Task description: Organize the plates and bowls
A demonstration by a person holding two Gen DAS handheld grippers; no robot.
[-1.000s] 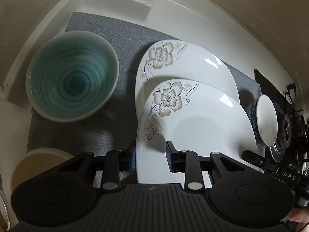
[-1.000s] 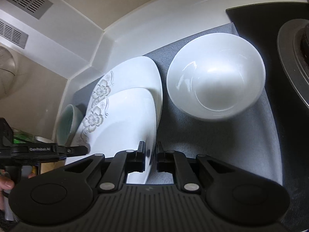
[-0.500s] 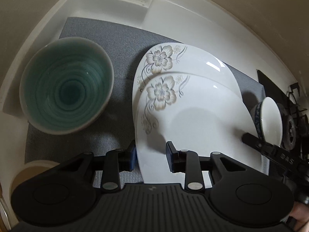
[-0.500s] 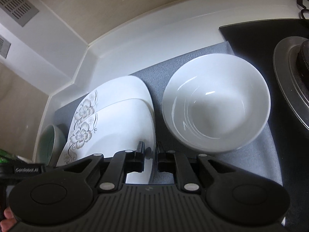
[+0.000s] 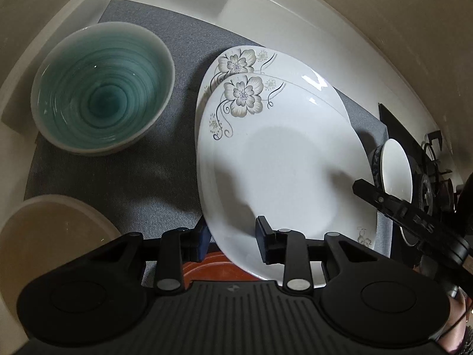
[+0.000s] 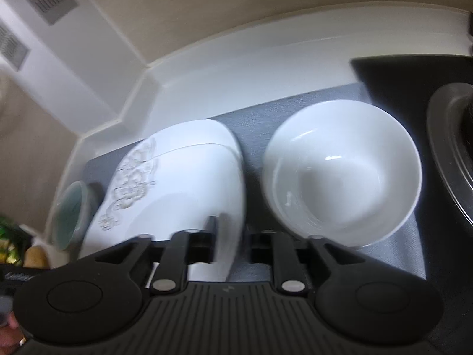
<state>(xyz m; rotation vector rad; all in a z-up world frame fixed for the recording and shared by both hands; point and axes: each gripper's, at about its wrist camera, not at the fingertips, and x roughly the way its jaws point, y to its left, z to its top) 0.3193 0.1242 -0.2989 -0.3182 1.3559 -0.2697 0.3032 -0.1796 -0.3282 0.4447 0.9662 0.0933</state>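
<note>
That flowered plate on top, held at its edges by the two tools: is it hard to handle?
Probably slippery: the upper flowered plate shows glossy glaze highlights. It looks rigid and likely breakable, like ceramic. Held only at its rim by the left tool, above the lower flowered plate, it may tilt or slide across that one.

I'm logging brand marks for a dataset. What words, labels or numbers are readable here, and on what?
No text can be read.
White lettering on the black bar on the right: too small to read.
White label on the black bar at the left edge: blurred.
Top plate, teal bowl, white bowl: no text.
</note>
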